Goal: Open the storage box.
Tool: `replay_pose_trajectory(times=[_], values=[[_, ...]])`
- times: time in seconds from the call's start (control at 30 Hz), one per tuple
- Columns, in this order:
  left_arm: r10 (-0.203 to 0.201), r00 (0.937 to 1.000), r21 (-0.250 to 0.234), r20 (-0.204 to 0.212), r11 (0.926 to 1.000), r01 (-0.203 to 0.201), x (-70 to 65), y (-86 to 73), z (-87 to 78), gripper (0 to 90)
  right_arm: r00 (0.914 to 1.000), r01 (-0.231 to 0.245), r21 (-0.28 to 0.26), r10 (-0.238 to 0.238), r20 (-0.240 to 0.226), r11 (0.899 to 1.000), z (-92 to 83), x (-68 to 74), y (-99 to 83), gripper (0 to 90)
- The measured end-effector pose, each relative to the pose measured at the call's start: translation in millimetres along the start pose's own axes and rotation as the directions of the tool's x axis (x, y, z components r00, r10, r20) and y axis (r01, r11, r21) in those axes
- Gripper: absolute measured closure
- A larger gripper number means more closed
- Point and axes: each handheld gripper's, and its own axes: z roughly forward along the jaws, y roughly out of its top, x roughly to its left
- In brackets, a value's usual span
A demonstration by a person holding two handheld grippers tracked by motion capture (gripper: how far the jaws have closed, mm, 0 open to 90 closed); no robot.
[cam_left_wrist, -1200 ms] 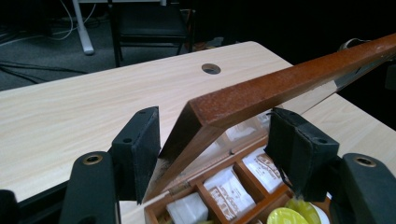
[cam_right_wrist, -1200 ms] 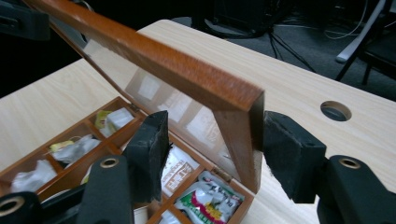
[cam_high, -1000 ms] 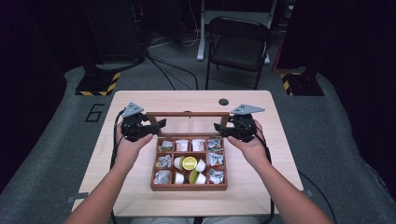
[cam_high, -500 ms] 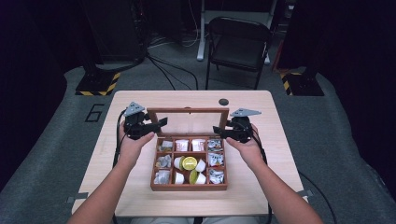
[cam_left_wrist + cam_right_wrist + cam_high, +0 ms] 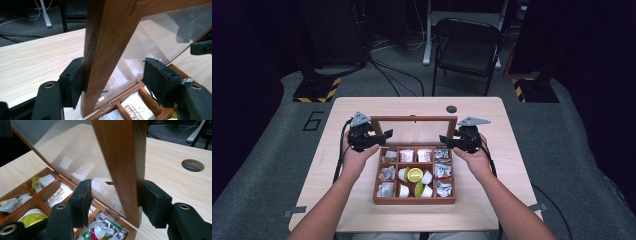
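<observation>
While the wooden box (image 5: 414, 199) sits at the middle of the bench (image 5: 512, 125), we find its glass-paned lid (image 5: 414, 129) standing nearly upright on the far hinged edge, long axis running across the bench from one hand to the other. We note the left gripper (image 5: 384, 136) at the lid's left upright and the right gripper (image 5: 446, 141) at its right upright, each equally near its own end. In the left gripper view the wooden frame (image 5: 105, 50) rests against one pad (image 5: 76, 83) while the opposite pad (image 5: 156, 80) stands clear of the glass, so those jaws straddle the frame without clenching it. In the right gripper view the frame (image 5: 125, 165) touches the outer pad (image 5: 152, 203); the inner pad (image 5: 83, 198) sits a gap away, and these jaws have just been closing around the frame. We judge that the coming move turns on the lid lying between both sets of jaws, hinge (image 5: 111, 215) below them, compartments (image 5: 412, 175) on the near side
</observation>
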Motion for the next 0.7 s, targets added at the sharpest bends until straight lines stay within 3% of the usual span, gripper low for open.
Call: replay_pose_trajectory(times=[0.07, 0.2, 0.33, 0.7], values=[[-0.016, 0.9998, 0.001, 0.013, 0.9999, 0.016, 2.3, -0.5, -0.3, 35.4, 1.0, 0.001, 0.0, -0.001, 0.003, 1.0, 0.3, -0.3, 0.0, 45.0], [0.013, 0.9998, 0.001, 0.013, 0.9999, -0.013, 3.3, -4.4, 1.1, 36.5, 1.0, 0.002, -0.001, -0.002, -0.002, 1.0, 0.7, -1.3, 0.0, 46.4], [-0.014, 0.9998, -0.003, 0.015, 0.9999, 0.014, 6.4, -14.1, 4.5, 37.5, 1.0, 0.003, 0.008, -0.003, -0.005, 1.0, 0.6, -2.1, 1.1, 47.0], [-0.035, 0.9993, 0.011, 0.01, 0.9993, 0.035, 15.7, -39.4, 21.3, 38.4, 1.0, 0.003, -0.006, -0.003, 0.004, 1.0, 2.9, -2.5, 3.8, 46.8]])
